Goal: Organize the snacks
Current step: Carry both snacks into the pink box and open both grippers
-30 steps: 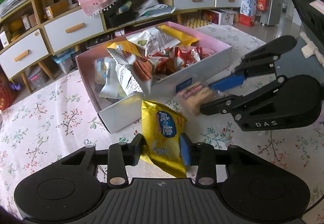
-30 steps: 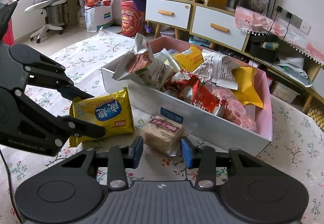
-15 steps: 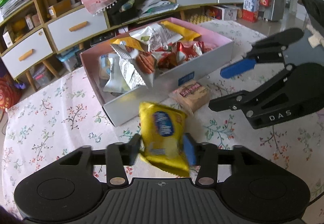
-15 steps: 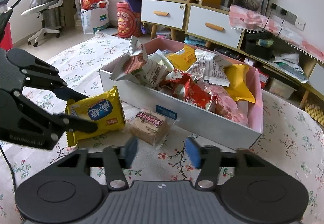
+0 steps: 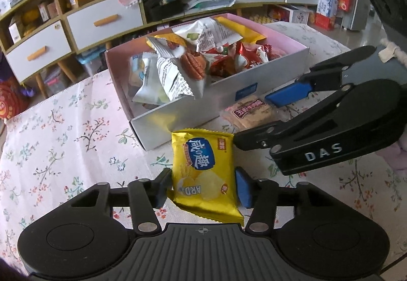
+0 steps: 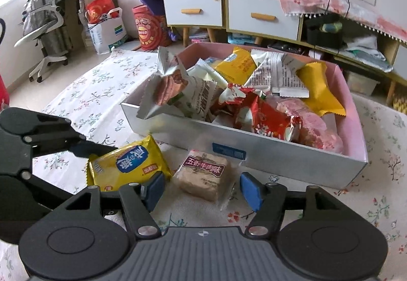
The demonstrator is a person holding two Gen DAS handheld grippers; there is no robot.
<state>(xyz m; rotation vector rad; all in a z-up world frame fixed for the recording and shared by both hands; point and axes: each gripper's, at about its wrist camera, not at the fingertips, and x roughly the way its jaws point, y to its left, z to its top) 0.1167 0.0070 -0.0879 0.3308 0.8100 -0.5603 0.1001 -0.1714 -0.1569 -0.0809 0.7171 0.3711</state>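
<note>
1. Left gripper (image 5: 202, 190): jaws closing around glossy yellow crisp packet (image 5: 203, 169) on floral tablecloth (image 5: 63, 133); left pad at packet edge, right pad just clear, no firm clamp seen.
2. Right gripper (image 6: 199, 189): jaws opening, straddling clear-wrapped brown biscuit block (image 6: 203, 175); pads apart from it.
3. Both snacks just outside silver-walled, pink-lined cardboard box (image 6: 254, 151), heaped with packets.
4. Risk: slick foil slipping from shallow pinch.
5. Risk: grippers near each other; collision likely if lifted together.
6. Risk: heaped box shedding added packets.

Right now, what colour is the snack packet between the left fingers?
Yellow with a blue label: the snack packet, clearest in the left wrist view.
</note>
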